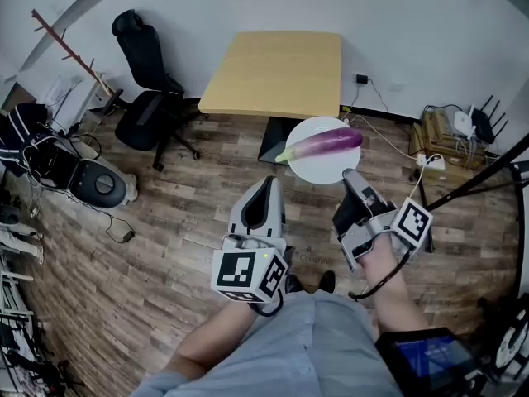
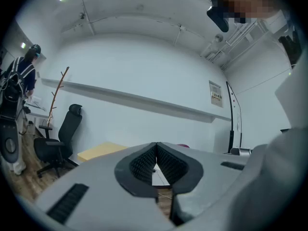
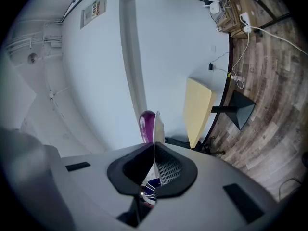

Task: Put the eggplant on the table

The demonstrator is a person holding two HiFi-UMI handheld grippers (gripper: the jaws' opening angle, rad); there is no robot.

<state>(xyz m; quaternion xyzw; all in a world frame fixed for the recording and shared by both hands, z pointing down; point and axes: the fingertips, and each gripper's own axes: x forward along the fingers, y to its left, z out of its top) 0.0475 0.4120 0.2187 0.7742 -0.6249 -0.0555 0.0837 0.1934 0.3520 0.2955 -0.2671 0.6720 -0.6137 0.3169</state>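
eggplant [image 1: 321, 143] loose on plate [image 1: 318, 172], mid-frame, just below bench [image 1: 277, 73]. right gripper [image 1: 354, 180] clenched on plate rim; left gripper [image 1: 264, 190] closed, empty. risk imo: thin edge grip — plate tips, eggplant rolls onto floor [image 1: 190, 246].

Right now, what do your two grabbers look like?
Both are pale grey plastic. The left gripper and right gripper each carry a white cube with black square markers. Their fingers have black ribbed pads. A thin black cable loops by the right one.

Grey left tongs [image 1: 266, 182], black-and-white marker cube [image 1: 248, 273]
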